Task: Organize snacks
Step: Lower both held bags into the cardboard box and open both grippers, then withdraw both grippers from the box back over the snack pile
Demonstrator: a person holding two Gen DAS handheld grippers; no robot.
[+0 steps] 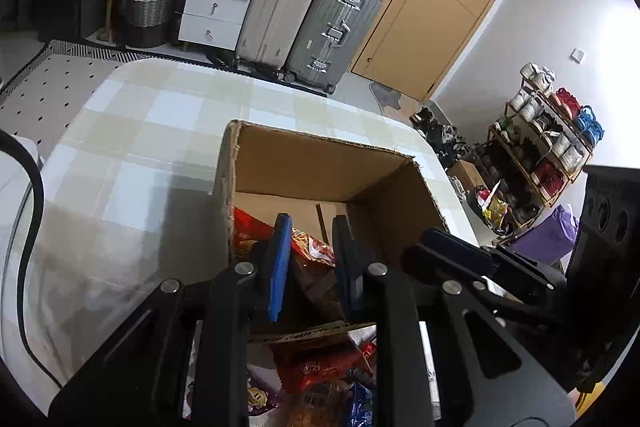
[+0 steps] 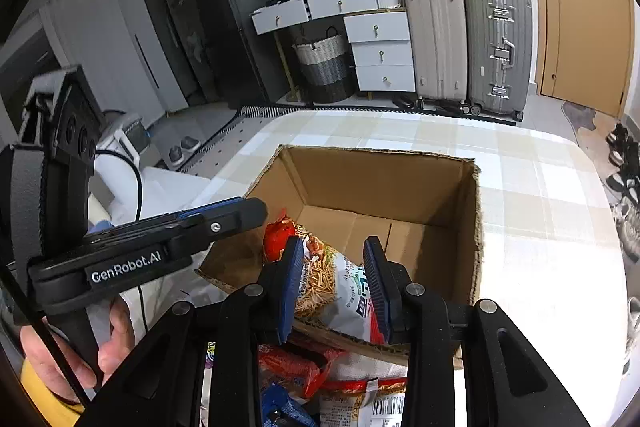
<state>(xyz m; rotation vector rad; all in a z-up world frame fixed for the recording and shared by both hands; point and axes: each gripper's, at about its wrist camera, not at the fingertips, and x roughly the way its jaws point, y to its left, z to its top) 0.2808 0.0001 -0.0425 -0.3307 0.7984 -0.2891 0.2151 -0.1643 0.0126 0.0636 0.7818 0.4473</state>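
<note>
An open cardboard box [image 1: 320, 163] [image 2: 380, 183] stands on the checked tablecloth. A snack bag [image 2: 332, 283], orange and white with a red top corner, leans over the box's near wall, partly inside. My right gripper [image 2: 334, 243] is shut on this bag, its blue pads pressing both sides. My left gripper [image 1: 310, 223] is shut too, with the crumpled orange-red bag [image 1: 310, 247] between its fingers. Seen from the right wrist, the left gripper [image 2: 260, 209] reaches in from the left to the bag's red corner. The right gripper [image 1: 436, 235] shows side-on in the left wrist view.
Several loose snack packs lie in front of the box, among them a red pack [image 1: 320, 363] [image 2: 296, 363] and a blue one [image 2: 280, 407]. A hand [image 2: 116, 339] holds the left gripper's handle. A black cable [image 1: 36, 187] hangs at the table's left edge. Suitcases [image 2: 468, 39] and drawers stand beyond the table [image 2: 540, 227].
</note>
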